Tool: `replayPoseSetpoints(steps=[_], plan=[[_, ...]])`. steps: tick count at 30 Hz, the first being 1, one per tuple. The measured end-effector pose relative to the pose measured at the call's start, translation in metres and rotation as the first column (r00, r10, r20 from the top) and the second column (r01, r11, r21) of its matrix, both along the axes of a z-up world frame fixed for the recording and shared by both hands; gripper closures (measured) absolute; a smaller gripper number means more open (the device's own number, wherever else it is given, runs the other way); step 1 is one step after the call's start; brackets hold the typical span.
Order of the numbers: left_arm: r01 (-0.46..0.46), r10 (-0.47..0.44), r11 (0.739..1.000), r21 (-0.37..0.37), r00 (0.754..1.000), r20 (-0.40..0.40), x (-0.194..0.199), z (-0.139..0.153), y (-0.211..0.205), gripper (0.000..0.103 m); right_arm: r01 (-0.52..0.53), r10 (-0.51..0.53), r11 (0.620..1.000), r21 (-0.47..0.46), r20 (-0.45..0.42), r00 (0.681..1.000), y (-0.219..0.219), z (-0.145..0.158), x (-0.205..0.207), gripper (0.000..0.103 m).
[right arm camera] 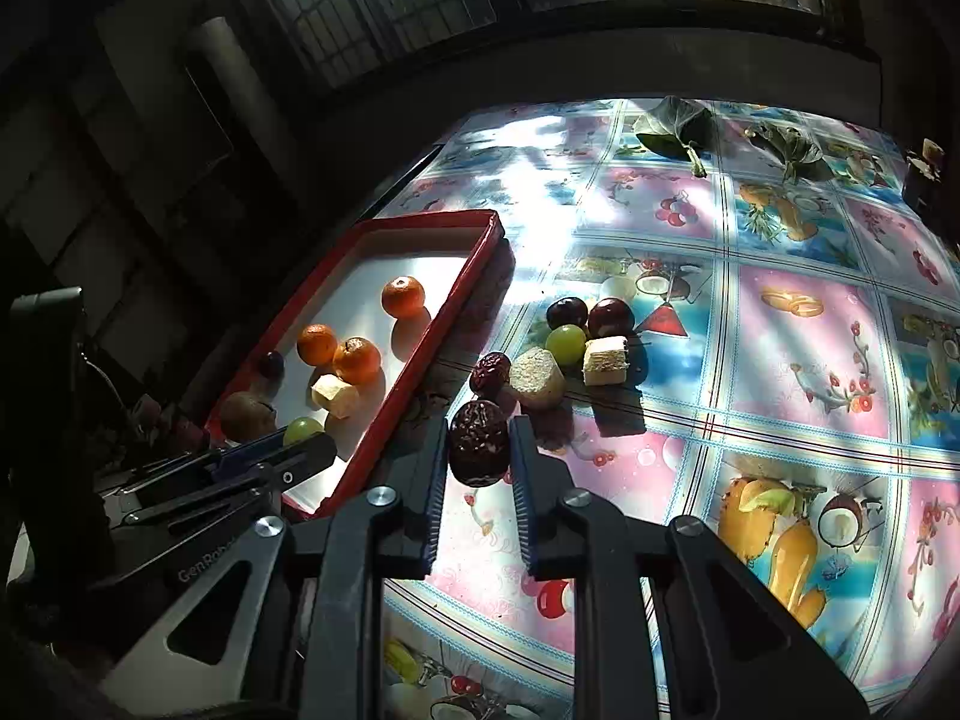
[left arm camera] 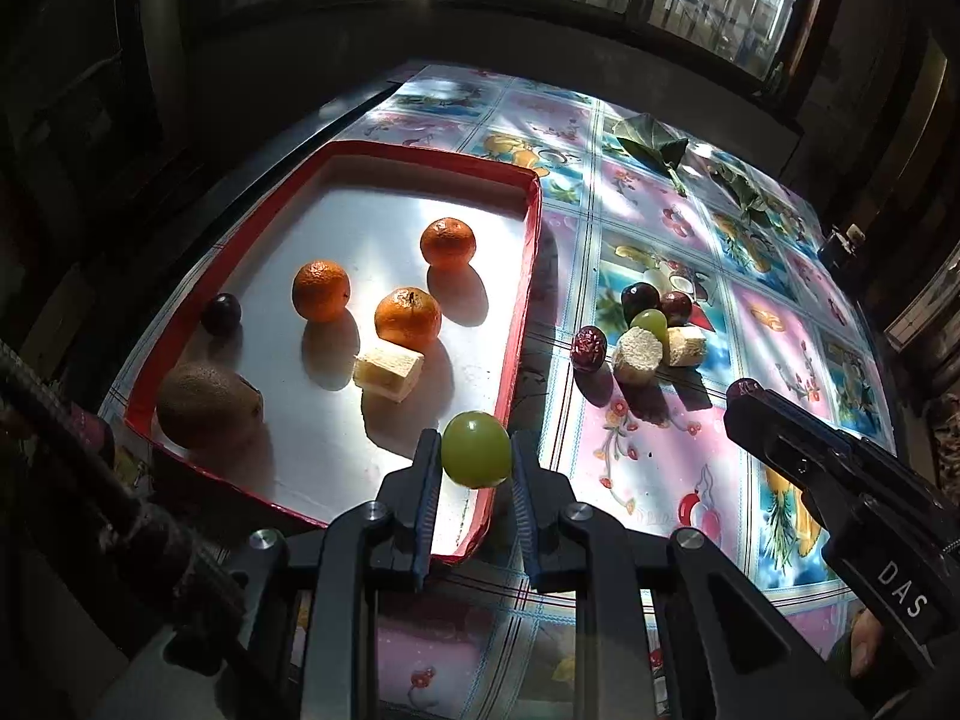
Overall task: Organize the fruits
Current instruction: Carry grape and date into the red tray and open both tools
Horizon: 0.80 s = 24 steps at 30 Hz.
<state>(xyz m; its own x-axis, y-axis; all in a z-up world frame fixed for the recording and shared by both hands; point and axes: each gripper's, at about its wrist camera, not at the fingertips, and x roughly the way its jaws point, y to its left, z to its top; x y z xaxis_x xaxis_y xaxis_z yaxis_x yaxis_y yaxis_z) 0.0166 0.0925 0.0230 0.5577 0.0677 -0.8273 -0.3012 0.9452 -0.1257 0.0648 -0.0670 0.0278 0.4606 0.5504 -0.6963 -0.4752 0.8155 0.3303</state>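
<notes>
My left gripper (left arm camera: pixel 475 450) is shut on a green grape (left arm camera: pixel 476 449) and holds it above the near right corner of the red tray (left arm camera: pixel 528 276). The tray holds three oranges (left arm camera: pixel 321 290), a kiwi (left arm camera: pixel 209 404), a dark plum (left arm camera: pixel 221 313) and a pale sugarcane chunk (left arm camera: pixel 389 373). My right gripper (right arm camera: pixel 480 450) is shut on a dark red jujube (right arm camera: pixel 479 443) above the tablecloth, right of the tray (right arm camera: pixel 420 360). On the cloth lie another jujube (right arm camera: pixel 489 373), a green grape (right arm camera: pixel 566 343), two dark plums (right arm camera: pixel 567 312) and two sugarcane chunks (right arm camera: pixel 537 385).
The table wears a glossy fruit-print cloth (right arm camera: pixel 810 372). Green leaves (right arm camera: pixel 675 126) lie at its far edge. A dark wall and barred windows stand behind. The table's left edge runs close along the tray.
</notes>
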Motion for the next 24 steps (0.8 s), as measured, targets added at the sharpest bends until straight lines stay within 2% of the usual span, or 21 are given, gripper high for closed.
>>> replayPoseSetpoints(steps=[24], plan=[[-0.080,0.080,0.996,-0.037,0.997,0.003,-0.001,-0.002,0.044,0.081,-0.071,0.071,0.997,-0.012,-0.009,0.997,0.039,-0.004,-0.002,0.081]])
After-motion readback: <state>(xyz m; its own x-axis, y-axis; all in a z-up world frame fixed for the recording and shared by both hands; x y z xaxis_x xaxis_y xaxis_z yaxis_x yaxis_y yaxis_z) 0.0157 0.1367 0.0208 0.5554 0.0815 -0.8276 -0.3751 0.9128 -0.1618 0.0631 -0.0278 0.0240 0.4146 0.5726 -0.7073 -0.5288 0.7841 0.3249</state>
